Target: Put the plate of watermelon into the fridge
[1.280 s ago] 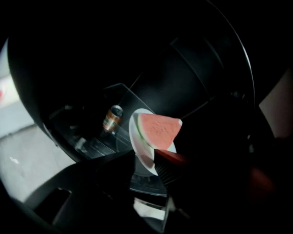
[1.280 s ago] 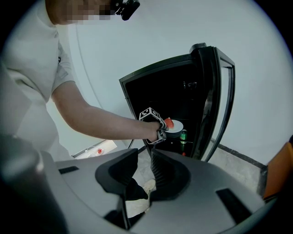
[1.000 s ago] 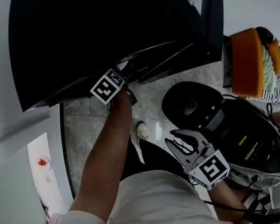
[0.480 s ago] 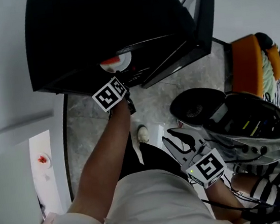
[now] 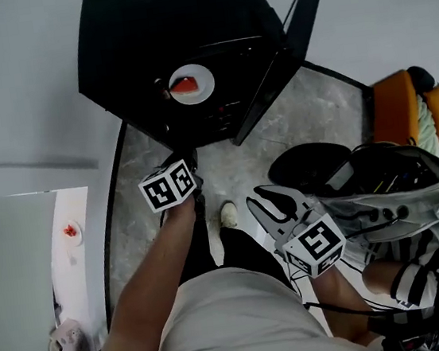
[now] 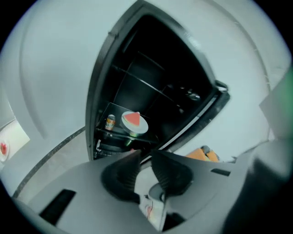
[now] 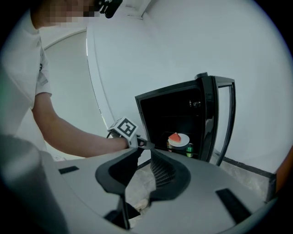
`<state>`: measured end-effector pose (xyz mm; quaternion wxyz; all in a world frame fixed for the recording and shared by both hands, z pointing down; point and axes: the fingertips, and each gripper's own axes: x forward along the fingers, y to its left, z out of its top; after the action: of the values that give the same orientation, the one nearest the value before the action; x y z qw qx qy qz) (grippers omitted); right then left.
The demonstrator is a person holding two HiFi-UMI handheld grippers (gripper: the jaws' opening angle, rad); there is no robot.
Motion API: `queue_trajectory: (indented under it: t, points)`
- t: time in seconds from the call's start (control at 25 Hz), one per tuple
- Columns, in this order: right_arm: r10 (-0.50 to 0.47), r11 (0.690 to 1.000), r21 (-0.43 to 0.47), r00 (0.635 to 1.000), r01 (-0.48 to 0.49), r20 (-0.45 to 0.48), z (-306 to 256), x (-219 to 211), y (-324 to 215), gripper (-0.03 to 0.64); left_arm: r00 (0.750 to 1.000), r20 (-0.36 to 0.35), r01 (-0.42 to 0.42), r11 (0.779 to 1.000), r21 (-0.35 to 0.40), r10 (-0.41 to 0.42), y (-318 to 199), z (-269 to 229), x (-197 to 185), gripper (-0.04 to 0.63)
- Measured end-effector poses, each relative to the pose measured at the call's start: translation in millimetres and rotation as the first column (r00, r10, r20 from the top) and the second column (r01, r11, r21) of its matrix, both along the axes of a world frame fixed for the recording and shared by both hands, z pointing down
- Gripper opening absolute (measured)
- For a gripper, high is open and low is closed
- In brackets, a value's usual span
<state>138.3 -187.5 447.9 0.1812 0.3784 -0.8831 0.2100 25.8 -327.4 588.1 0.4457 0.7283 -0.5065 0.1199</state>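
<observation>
Two tongs are held empty, left tongs [image 6: 145, 154] closing and right tongs [image 7: 146, 153] parted, while one plate [image 5: 206, 89] bearing one watermelon slice [image 5: 185, 87] is seen in one fridge [image 5: 146, 44], beside seemingly two cans [image 7: 190, 149].

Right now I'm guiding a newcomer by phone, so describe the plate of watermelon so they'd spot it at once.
Find the black fridge on the floor by the white wall, its door swung open. On a lower shelf inside sits a round white plate with one red watermelon wedge. Its neighbours are drink cans; it is the only flat, white, red-topped thing there.
</observation>
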Motion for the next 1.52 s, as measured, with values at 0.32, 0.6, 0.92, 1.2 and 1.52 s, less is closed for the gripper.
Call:
queue_trajectory:
  t: [0.32, 0.6, 0.92, 1.2, 1.52]
  points:
    - [0.002, 0.998, 0.070, 1.000, -0.003, 0.012, -23.1, -15.6, 27.8, 0.053, 0.960, -0.126, -0.246, 0.968, 0.053, 0.251, 106.9, -62.7, -3.7, 0.012]
    - [-0.018, 0.999, 0.039, 0.998, 0.020, -0.054, -10.2, -63.8, 91.8, 0.028, 0.870, -0.149, -0.445, 0.879, 0.172, 0.470, 209.7, -121.1, -39.9, 0.012]
    - [-0.042, 0.997, 0.060, 0.996, 0.047, -0.075, -20.1, -148.4, 175.1, 0.022, 0.785, -0.113, -0.577, 0.785, 0.224, 0.609, 328.7, -151.5, -107.4, 0.012]
    - [-0.096, 0.993, 0.054, 0.991, 0.101, -0.091, -24.5, -207.4, 240.2, 0.020, 0.740, -0.080, -0.631, 0.730, 0.262, 0.668, 393.6, -164.3, -144.0, 0.012]
    - [-0.107, 0.992, 0.061, 0.990, 0.113, -0.095, -25.9, -236.8, 290.2, 0.018, 0.706, -0.079, -0.665, 0.697, 0.267, 0.704, 446.5, -164.1, -166.7, 0.012]
